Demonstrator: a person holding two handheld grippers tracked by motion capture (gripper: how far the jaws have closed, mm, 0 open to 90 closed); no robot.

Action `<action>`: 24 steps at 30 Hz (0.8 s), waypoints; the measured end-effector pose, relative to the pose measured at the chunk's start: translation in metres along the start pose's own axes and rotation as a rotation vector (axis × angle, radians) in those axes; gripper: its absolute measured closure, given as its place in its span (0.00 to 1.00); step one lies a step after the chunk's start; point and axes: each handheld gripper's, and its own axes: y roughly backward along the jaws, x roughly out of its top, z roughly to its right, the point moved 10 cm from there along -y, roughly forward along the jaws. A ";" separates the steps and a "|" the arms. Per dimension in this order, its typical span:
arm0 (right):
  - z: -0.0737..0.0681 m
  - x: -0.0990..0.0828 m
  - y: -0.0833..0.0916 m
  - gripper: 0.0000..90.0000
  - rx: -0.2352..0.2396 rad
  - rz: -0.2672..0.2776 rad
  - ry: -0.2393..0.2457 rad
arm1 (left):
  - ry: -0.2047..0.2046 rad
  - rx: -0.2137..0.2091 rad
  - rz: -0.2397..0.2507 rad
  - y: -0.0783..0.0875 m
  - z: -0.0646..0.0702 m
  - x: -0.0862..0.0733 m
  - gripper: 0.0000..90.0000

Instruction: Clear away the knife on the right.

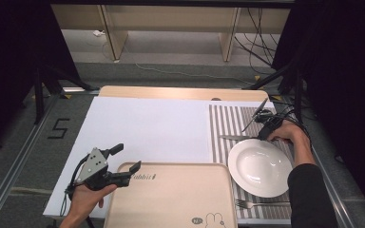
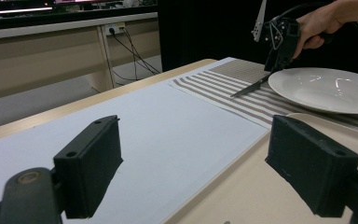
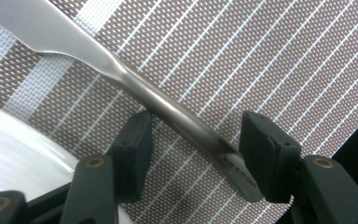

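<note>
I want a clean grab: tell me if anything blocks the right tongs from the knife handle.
Nothing visible does. The knife lies on the striped placemat with its handle between the right tongs, pads not yet pressing. The white plate sits beside the left pad, not between.

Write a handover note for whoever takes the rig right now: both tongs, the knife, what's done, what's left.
Right tongs: open, straddling the knife handle on the striped placemat, beside the white plate; pads not pressing yet.
Left tongs: open, empty, over the near tray edge.
Fork lies on the mat near the plate.
Done: right tongs lined up on the knife.
Left: probably close and lift it.
</note>
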 end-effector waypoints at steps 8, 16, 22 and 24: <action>-0.001 0.000 0.000 0.52 0.024 0.002 -0.003 | 0.000 0.000 0.001 0.000 0.000 0.000 0.19; -0.003 0.000 0.000 0.57 0.024 0.018 0.014 | -0.002 -0.002 0.000 0.000 0.001 0.000 0.19; -0.007 0.000 0.002 0.63 0.019 -0.002 0.027 | -0.004 -0.003 0.000 0.000 0.001 0.000 0.19; -0.007 0.000 0.002 0.65 0.015 -0.004 0.032 | -0.006 -0.003 -0.002 0.000 0.001 0.000 0.19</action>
